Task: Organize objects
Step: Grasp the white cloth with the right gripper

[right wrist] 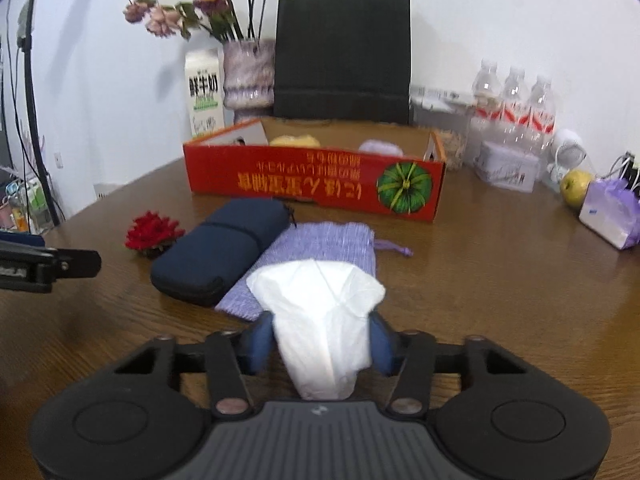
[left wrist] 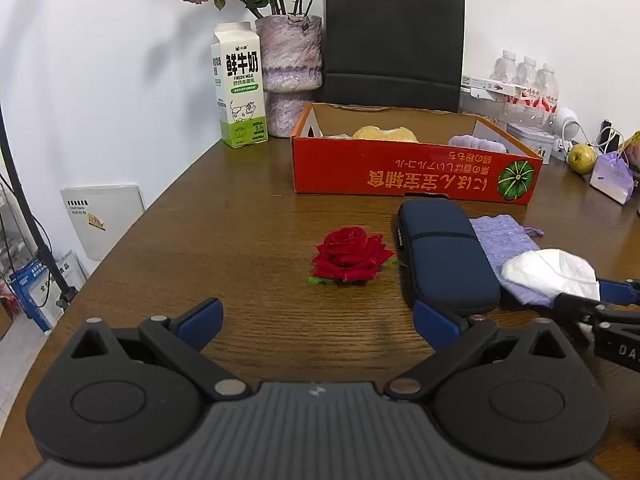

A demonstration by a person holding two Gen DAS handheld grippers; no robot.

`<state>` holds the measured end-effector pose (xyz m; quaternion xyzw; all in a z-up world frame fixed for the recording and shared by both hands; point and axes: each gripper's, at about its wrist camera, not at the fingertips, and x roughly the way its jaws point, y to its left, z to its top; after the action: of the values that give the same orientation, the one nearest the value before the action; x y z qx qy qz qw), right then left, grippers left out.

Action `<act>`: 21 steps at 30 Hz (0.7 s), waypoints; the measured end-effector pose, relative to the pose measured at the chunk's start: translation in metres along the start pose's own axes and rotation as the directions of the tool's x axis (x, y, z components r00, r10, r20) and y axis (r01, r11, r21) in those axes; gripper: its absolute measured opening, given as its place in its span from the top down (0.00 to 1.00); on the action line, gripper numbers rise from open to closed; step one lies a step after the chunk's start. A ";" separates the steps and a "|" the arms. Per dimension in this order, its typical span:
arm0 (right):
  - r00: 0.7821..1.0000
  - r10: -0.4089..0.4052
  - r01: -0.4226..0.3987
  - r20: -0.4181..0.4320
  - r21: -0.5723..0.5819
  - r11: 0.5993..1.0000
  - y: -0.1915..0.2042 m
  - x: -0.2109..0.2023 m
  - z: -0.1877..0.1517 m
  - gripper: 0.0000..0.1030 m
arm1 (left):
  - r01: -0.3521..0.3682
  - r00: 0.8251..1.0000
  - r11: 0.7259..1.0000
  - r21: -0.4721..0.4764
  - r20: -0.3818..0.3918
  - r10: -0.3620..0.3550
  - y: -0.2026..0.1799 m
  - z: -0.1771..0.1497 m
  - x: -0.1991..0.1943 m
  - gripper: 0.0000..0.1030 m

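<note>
Nearest, the right gripper (right wrist: 322,338) is clenched on one crumpled white tissue (right wrist: 320,308), its two blue pads pressing the wad from both sides above the wooden table (right wrist: 500,288). The left gripper (left wrist: 318,322) is released, jaws spread wide over bare tabletop with nothing between them.

Just past the tissue lies one lilac drawstring pouch (right wrist: 320,248), flat, its cord trailing right. Touching its left edge is one navy zip case (right wrist: 224,248) with an elastic band across it. Left of the case, slightly apart, sits one red rose head (left wrist: 350,256).

Beyond these stands one open orange cardboard box (left wrist: 400,176), printed with a green pumpkin; inside show one yellow item (left wrist: 386,134) and one lilac item (left wrist: 476,144), both half hidden.

Behind it: one milk carton (left wrist: 240,88), one lilac vase (left wrist: 290,72) of dried roses, one black paper bag (left wrist: 394,40), three water bottles (right wrist: 514,104), one tin (right wrist: 508,166), one green apple (right wrist: 574,186).
</note>
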<state>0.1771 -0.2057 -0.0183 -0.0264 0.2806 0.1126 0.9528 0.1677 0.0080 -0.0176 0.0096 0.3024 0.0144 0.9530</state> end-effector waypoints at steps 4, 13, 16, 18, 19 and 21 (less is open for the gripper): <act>1.000 -0.015 0.015 0.021 0.001 1.000 0.002 -0.003 0.001 0.68 | -0.002 1.000 1.000 0.029 0.003 0.002 0.001 0.005 0.005 0.00; 0.995 -0.068 0.065 0.078 0.037 0.997 0.009 -0.002 0.006 0.74 | 0.002 1.000 0.995 0.095 0.016 -0.003 -0.001 0.022 0.021 0.00; 0.992 -0.081 0.078 0.094 0.033 0.996 0.014 0.001 0.009 0.74 | 0.004 1.000 0.993 0.119 0.018 -0.006 -0.003 0.029 0.029 0.00; 0.992 -0.087 0.083 0.097 0.038 0.996 0.015 0.004 0.011 0.74 | 0.009 1.000 0.992 0.123 0.018 -0.011 -0.004 0.034 0.035 0.00; 0.991 -0.091 0.087 0.099 0.043 0.995 0.015 0.006 0.013 0.75 | 0.012 1.000 0.993 0.121 0.016 -0.014 -0.004 0.036 0.038 0.00; 0.990 -0.098 0.094 0.099 0.048 0.994 0.014 0.009 0.015 0.75 | 0.022 1.000 0.993 0.118 0.011 -0.023 -0.005 0.041 0.046 0.00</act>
<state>0.1891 -0.1881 -0.0106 -0.0136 0.2328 0.0619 0.9705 0.2285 0.0045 -0.0107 0.0624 0.2969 -0.0141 0.9527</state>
